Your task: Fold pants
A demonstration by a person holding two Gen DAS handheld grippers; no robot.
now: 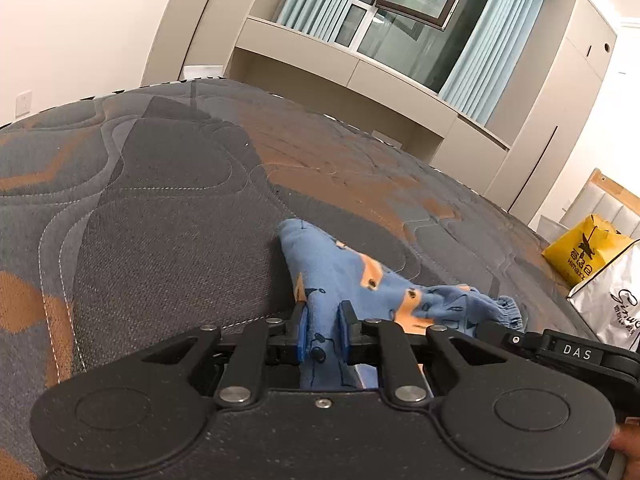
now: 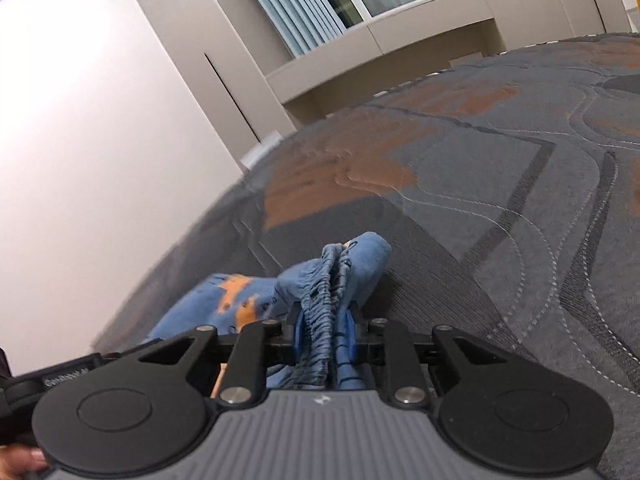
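Small blue pants [image 1: 344,272] with orange and dark prints lie bunched on a grey and orange quilted mattress [image 1: 168,208]. My left gripper [image 1: 323,330] is shut on a fold of the pants' plain blue cloth, with the fabric peaking up beyond the blue pads. My right gripper [image 2: 325,334] is shut on the gathered elastic waistband of the pants [image 2: 326,280]. The rest of the pants trails to the left in the right wrist view [image 2: 224,300]. The other gripper's black body shows at the right edge of the left wrist view [image 1: 576,350].
A yellow bag [image 1: 584,254] and a silver bag [image 1: 612,300] stand at the mattress's right side. Beige cabinets and a curtained window [image 1: 404,24] lie beyond the far edge. A white wall [image 2: 92,128] borders the mattress in the right wrist view.
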